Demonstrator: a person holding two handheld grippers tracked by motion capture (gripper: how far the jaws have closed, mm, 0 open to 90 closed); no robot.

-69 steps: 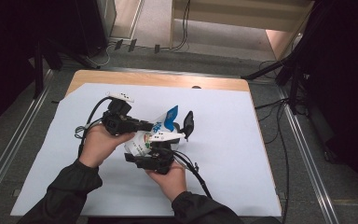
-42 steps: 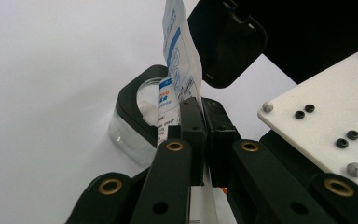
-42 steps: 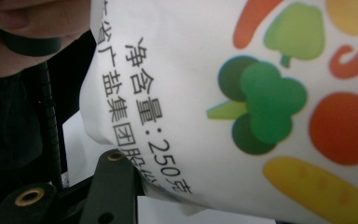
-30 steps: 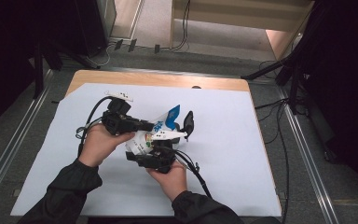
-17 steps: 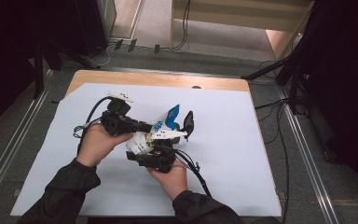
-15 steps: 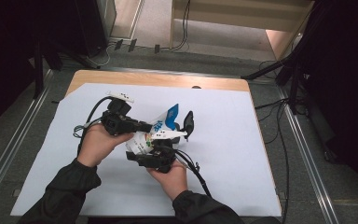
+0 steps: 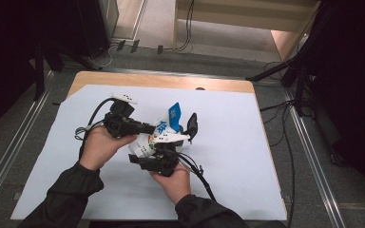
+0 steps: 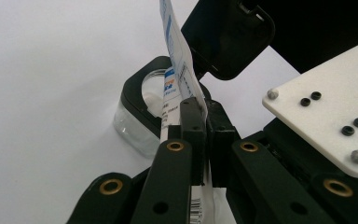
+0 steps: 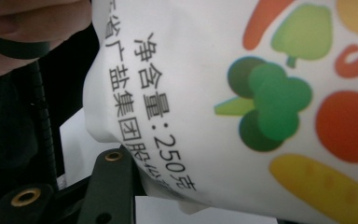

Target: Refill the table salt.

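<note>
Soft white printed pouch (image 7: 153,138) at paper-covered table (image 7: 247,156) centre, between both hands. Left gripper (image 8: 204,122) pinches thin flat edge. Right gripper (image 7: 164,151), at pouch's 6 o'clock, clamps bulging body. Clear round jar (image 8: 137,119) behind.

I hold a white and blue bag (image 7: 164,129) over the table (image 7: 228,142), which is covered in pale sheet. My left claw (image 7: 145,128) grips the bag's left side. My right claw (image 7: 164,153) clasps the bag from below, nearer me. The bag's blue end tilts up, away from me.
</note>
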